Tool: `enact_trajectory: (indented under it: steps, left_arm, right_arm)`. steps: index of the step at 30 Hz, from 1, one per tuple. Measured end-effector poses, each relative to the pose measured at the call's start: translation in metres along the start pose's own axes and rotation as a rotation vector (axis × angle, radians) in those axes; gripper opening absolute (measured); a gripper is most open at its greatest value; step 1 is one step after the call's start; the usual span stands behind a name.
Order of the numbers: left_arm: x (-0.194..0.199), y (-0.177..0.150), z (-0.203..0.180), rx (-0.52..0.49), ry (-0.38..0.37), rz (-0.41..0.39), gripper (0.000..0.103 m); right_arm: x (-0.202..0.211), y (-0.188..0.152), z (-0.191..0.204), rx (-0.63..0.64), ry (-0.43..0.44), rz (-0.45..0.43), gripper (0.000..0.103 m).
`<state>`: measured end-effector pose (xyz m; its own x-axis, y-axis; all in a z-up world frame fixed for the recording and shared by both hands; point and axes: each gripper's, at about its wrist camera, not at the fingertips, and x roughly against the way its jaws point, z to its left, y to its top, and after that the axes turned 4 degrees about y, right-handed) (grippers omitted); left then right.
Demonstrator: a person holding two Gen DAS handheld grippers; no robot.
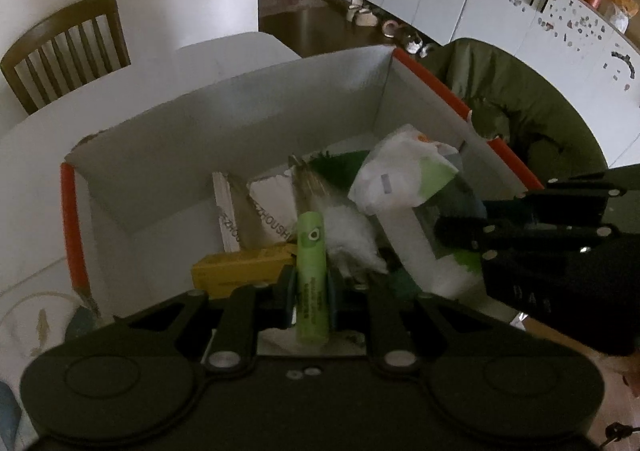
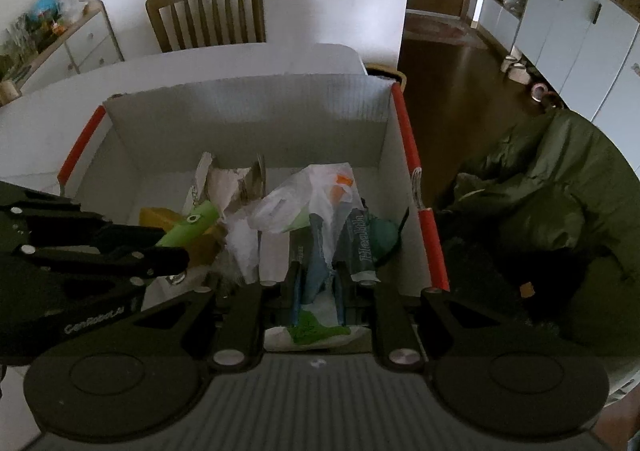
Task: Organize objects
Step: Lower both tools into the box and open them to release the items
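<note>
1. Left gripper [image 1: 311, 283] sits closest, jaws narrow and clamped on a light green tube [image 1: 310, 275] that stands upright between its pads
2. Right gripper [image 2: 318, 287] has its jaws pinched narrow on a white, green and blue packet [image 2: 316, 307], over the box's right side
3. Both hover over the white cardboard box [image 1: 240, 111] with orange-red edges
4. Inside the box: a yellow box [image 1: 236, 271], a white plastic bag [image 1: 400, 175], and torn white paper [image 1: 272, 207]
5. Beyond, a wooden chair [image 2: 206, 13] faces the white table [image 2: 240, 59]
</note>
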<state>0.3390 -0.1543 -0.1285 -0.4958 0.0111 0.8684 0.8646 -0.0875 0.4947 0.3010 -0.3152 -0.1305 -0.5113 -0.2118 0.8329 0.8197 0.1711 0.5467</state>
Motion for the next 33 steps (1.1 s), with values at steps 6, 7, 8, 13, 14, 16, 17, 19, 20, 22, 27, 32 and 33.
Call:
enact_trajectory:
  steps: [6,7,8,13,14,16,17,19,20,22,27,32,33]
  left_arm:
    - [-0.008,0.000,-0.002,-0.018,-0.004,0.037,0.015]
    - [-0.009,-0.001,-0.002,-0.017,-0.005,0.045,0.015]
    - [-0.011,-0.001,-0.001,-0.012,-0.008,0.056,0.015]
    - [-0.018,-0.005,0.006,0.024,-0.027,0.104,0.015]
    - [-0.019,-0.006,0.006,0.025,-0.029,0.111,0.015]
    - [-0.020,-0.008,0.007,0.030,-0.030,0.123,0.015]
    - [-0.020,-0.008,0.008,0.033,-0.034,0.127,0.015]
    - [-0.019,-0.008,0.008,0.041,-0.035,0.130,0.016]
    - [-0.018,-0.008,0.009,0.046,-0.035,0.133,0.017]
    - [-0.016,-0.010,0.008,0.045,-0.033,0.127,0.021]
    - [-0.007,-0.015,0.005,0.044,-0.023,0.101,0.029]
    - [0.008,-0.013,0.000,0.041,-0.014,0.052,0.034]
    - [0.011,-0.013,-0.001,0.042,-0.014,0.041,0.035]
  right_arm:
    - [0.000,0.000,-0.001,0.024,-0.009,-0.010,0.017]
    - [0.001,0.000,-0.001,0.022,-0.004,-0.011,0.017]
    - [0.002,0.000,-0.002,0.020,0.001,-0.014,0.017]
    - [0.010,0.000,-0.004,0.025,0.016,-0.034,0.020]
    - [0.012,-0.001,-0.004,0.025,0.020,-0.037,0.020]
    - [0.016,-0.001,-0.005,0.023,0.029,-0.044,0.020]
    - [0.018,-0.002,-0.005,0.021,0.035,-0.048,0.020]
    - [0.022,-0.002,-0.006,0.015,0.046,-0.053,0.020]
    - [0.024,-0.002,-0.007,0.010,0.054,-0.057,0.020]
    - [0.028,-0.003,-0.009,0.001,0.064,-0.066,0.020]
    - [0.038,-0.005,-0.011,-0.016,0.080,-0.085,0.020]
    - [0.049,-0.009,-0.012,-0.021,0.108,-0.106,0.020]
    - [0.052,-0.010,-0.011,-0.019,0.111,-0.112,0.021]
